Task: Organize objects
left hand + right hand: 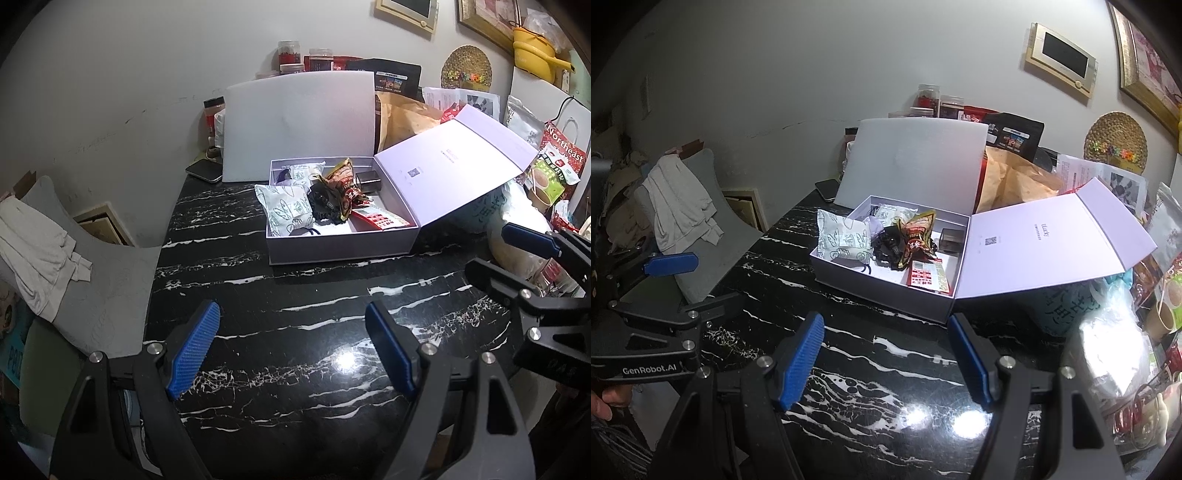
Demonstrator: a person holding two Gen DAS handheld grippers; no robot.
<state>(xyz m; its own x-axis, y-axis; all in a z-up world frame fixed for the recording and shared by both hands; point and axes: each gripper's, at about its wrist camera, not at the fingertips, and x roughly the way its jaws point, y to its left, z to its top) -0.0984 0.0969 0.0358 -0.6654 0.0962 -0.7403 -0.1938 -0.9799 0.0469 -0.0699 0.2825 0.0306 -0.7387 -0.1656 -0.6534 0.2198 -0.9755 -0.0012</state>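
Counts, black marble table (295,332) and the wall behind.

One open white cardboard box (340,247); in it two white leaf-print pouches (288,210) (304,171), one brown-and-gold crinkled snack packet (345,184), one red flat sachet (380,221), one small dark cube (367,181). One upright white foam sheet (299,125). One dark phone (205,170). Two handheld grippers: left gripper (291,350), right gripper (886,358). Three framed pictures (406,11) across both views. One round woven wall mat (466,68).

"Northeast" on red bag (565,151); "GenRobot.AI" on left tool (670,284).
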